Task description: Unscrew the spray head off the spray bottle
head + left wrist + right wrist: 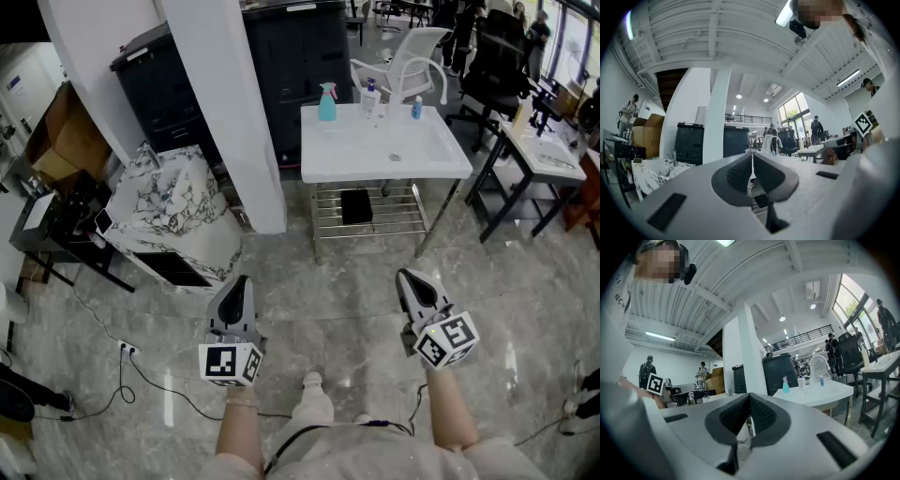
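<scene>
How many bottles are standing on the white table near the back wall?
3, all along the far edge of the white table: a teal spray bottle at the left, a white bottle in the middle, and a small blue bottle at the right. None seems hidden.

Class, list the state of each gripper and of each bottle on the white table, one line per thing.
Left gripper: jaws shut, empty.
Right gripper: jaws shut, empty.
Spray bottle: upright on the table, head on.
White bottle: upright, right of the spray bottle.
Small blue bottle: upright, furthest right.
</scene>
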Available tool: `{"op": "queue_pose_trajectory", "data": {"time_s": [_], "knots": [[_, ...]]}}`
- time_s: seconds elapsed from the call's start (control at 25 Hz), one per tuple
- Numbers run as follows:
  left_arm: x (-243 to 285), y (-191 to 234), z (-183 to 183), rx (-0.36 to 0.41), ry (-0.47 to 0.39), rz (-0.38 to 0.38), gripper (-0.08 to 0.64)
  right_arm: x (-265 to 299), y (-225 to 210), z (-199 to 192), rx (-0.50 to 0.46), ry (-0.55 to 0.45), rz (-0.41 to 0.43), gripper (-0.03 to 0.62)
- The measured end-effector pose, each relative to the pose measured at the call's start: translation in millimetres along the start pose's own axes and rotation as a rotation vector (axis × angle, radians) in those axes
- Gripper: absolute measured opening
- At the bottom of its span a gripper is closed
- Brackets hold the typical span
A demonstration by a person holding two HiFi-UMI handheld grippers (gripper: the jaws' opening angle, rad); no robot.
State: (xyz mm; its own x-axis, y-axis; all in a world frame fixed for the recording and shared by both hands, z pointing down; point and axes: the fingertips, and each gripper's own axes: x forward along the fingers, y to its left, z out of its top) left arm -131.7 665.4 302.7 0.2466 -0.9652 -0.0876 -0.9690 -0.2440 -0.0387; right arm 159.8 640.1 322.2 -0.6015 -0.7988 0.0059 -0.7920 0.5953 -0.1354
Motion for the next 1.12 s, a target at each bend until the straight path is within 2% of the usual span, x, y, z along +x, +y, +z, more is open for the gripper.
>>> {"op": "queue_pose_trajectory", "data": {"time_s": [0.48,0.88,1.12], "knots": [[48,55,-23,-0.03,0.025,0.003,0.014,63,-7,-11,0.008,0.009,-0.062,0.005],[92,96,-38,-0.021,0.053,-0.058,0.014,108,-16,-24,0.031,0.004,-0.142,0.005],[114,111,-37,-0.039,0.036,-0.059,0.014,126,-23,-18,0.054,-0.016,-0.162,0.005]]}}
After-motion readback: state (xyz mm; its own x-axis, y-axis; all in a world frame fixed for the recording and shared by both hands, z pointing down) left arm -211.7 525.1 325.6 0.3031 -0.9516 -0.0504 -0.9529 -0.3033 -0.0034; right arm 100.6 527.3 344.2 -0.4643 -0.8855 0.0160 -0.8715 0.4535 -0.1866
